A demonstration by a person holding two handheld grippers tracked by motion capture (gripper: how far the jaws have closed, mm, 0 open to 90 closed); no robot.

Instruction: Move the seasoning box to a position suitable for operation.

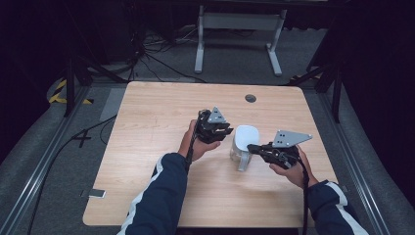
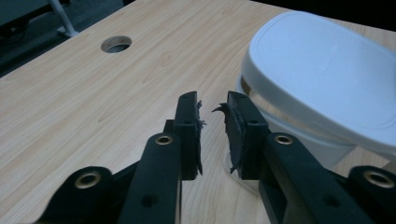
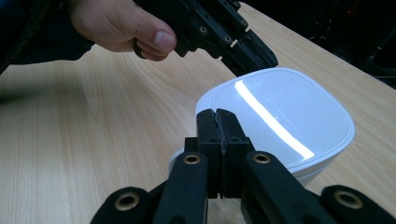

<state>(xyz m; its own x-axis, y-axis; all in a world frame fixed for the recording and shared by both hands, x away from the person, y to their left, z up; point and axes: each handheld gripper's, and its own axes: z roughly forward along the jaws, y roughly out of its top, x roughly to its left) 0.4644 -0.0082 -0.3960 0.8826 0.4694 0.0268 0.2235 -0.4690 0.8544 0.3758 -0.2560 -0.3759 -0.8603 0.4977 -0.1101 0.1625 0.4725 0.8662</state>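
Note:
A white lidded container (image 1: 244, 138) with a handle toward the near side stands on the wooden table (image 1: 161, 112), right of centre. My left gripper (image 1: 228, 132) sits at its left side, jaws a little apart with nothing between them; in the left gripper view (image 2: 212, 106) the container's lid (image 2: 317, 79) rises just to the right. My right gripper (image 1: 251, 147) comes in from the right, its tips at the container's near right side. In the right gripper view (image 3: 217, 115) its jaws are pressed together, low in front of the glossy lid (image 3: 285, 109). The left gripper (image 3: 264, 60) hovers over the lid's far edge.
A round cable hole (image 1: 250, 98) is in the table's far edge area, also seen in the left gripper view as the hole (image 2: 116, 44). A white table frame (image 1: 240, 22) stands on the floor beyond. A small flat device (image 1: 96, 193) lies off the table's near left corner.

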